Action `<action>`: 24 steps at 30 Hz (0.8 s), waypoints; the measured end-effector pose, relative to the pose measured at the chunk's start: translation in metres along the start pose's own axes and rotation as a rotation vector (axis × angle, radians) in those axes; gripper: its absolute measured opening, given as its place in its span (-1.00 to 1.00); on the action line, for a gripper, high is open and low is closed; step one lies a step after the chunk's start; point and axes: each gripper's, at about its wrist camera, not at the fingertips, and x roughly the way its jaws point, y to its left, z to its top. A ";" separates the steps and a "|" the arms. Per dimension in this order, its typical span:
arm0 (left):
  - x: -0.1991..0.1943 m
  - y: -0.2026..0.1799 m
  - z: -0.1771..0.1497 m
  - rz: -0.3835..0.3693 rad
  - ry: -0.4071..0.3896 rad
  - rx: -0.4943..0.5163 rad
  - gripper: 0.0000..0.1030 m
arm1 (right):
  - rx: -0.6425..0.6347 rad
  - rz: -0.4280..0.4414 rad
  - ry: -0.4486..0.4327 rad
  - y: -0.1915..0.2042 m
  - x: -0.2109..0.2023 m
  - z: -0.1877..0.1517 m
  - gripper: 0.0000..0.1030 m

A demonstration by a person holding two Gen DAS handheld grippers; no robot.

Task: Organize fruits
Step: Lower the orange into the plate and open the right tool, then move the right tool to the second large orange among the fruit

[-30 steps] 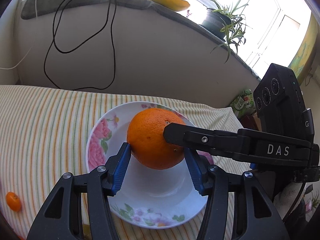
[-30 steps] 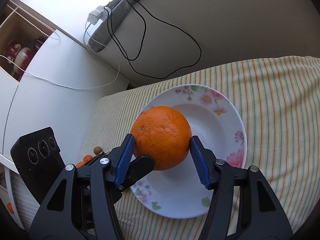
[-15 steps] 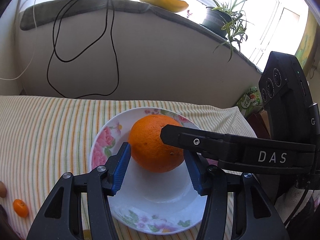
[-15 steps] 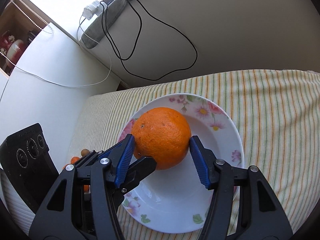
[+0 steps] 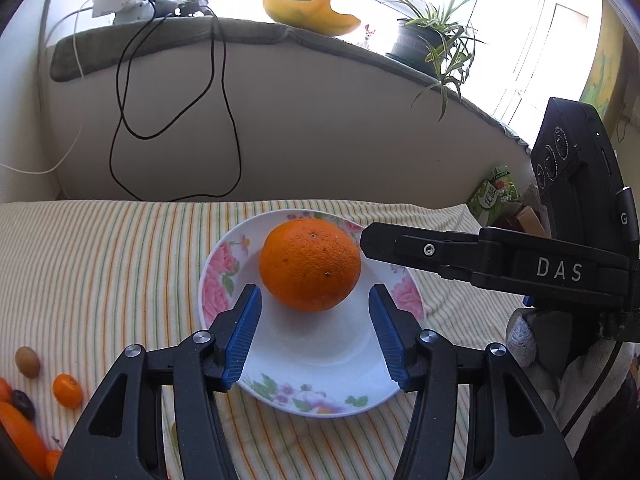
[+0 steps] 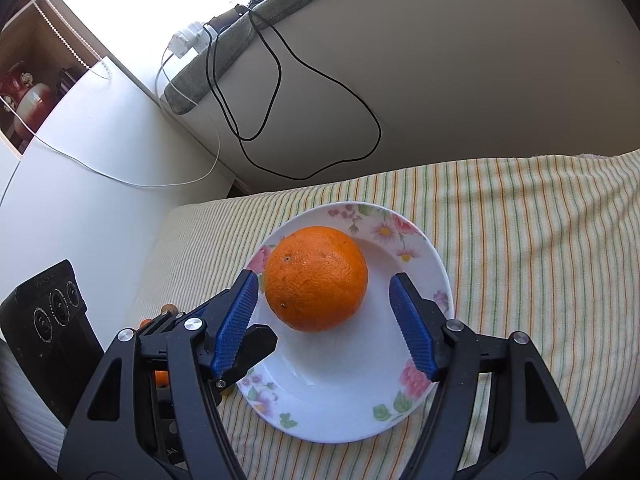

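Left wrist view showed the orange [image 5: 310,264] resting in the floral plate [image 5: 320,384] on the striped cloth [image 5: 100,264], beyond the tips of the left gripper [image 5: 316,308], whose blue pads stood apart with neither touching the fruit and nothing between them. From the right edge the right gripper [image 5: 364,238] reached in, only one black finger showing, its tip close beside the orange; whether it touched could not be told there. At the lower left a kiwi [image 5: 27,361] and a small tangerine [image 5: 67,390] lay on the cloth, while other orange and dark fruits were cut off by the frame edge and hard to name. Right wrist view showed the right gripper [image 6: 324,292] with its jaws opening, the orange between the blue pads: a clear gap on the right side, the left pad very near the peel, contact uncertain. A finger of the left gripper [image 6: 256,344] lay under that left pad, mostly hidden, and small fruits behind it were barely visible. A black cable [image 6: 304,120] hung down the wall, and a potted plant [image 5: 436,44] stood on the sill against bright glare.
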 end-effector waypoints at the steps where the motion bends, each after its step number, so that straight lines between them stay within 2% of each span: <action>1: -0.005 -0.001 -0.002 0.002 -0.006 0.002 0.13 | -0.007 -0.006 -0.007 0.002 -0.004 -0.002 0.38; 8: -0.040 -0.002 -0.015 -0.007 -0.036 -0.013 0.25 | -0.055 -0.038 -0.056 0.018 -0.033 -0.019 0.43; 20: -0.099 0.004 -0.046 0.104 -0.106 0.013 0.28 | -0.155 -0.083 -0.108 0.051 -0.067 -0.066 0.47; 24: -0.117 0.015 -0.056 0.119 -0.124 -0.007 0.29 | -0.179 -0.058 -0.129 0.069 -0.072 -0.081 0.47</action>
